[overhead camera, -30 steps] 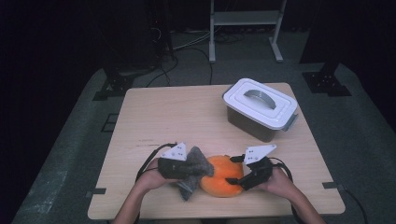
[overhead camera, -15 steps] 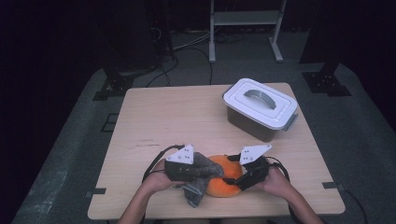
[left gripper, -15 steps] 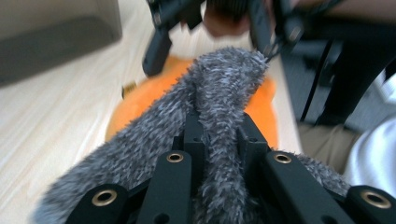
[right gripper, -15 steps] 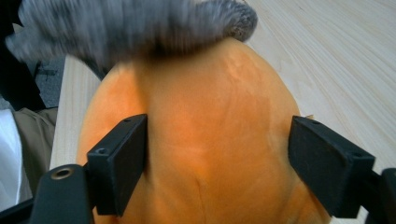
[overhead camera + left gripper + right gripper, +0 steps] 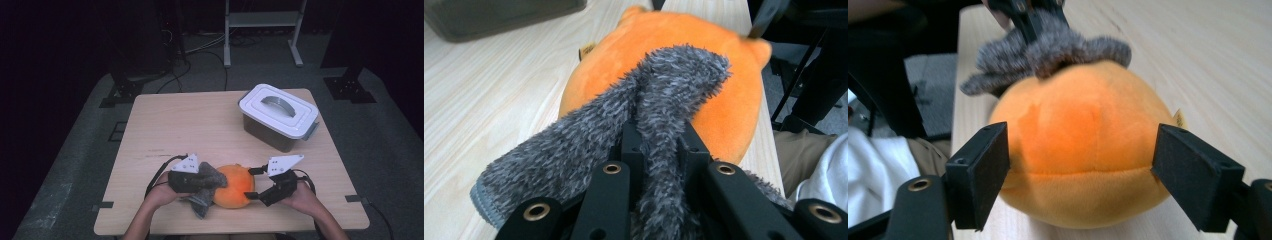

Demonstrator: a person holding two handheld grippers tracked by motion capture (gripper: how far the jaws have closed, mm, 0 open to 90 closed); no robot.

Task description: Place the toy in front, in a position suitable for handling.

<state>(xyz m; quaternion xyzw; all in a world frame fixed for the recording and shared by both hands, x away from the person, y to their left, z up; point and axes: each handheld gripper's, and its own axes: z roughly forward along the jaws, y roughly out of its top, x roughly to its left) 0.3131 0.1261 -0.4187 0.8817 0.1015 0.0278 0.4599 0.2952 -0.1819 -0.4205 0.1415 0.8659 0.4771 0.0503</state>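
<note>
High view: an orange plush toy (image 5: 234, 186) sits at the near edge of the tabletop (image 5: 200, 125), between the person's two grippers. The left gripper (image 5: 212, 181) has its fingers pinched shut on a grey fuzzy cloth (image 5: 644, 120) draped against the toy's left side. The right gripper (image 5: 1080, 170) has its fingers spread wide on either side of the toy, seemingly just short of touching it, ready to close.

Wooden table (image 5: 200, 130): orange plush (image 5: 234, 187), lidded box (image 5: 278, 116).
</note>
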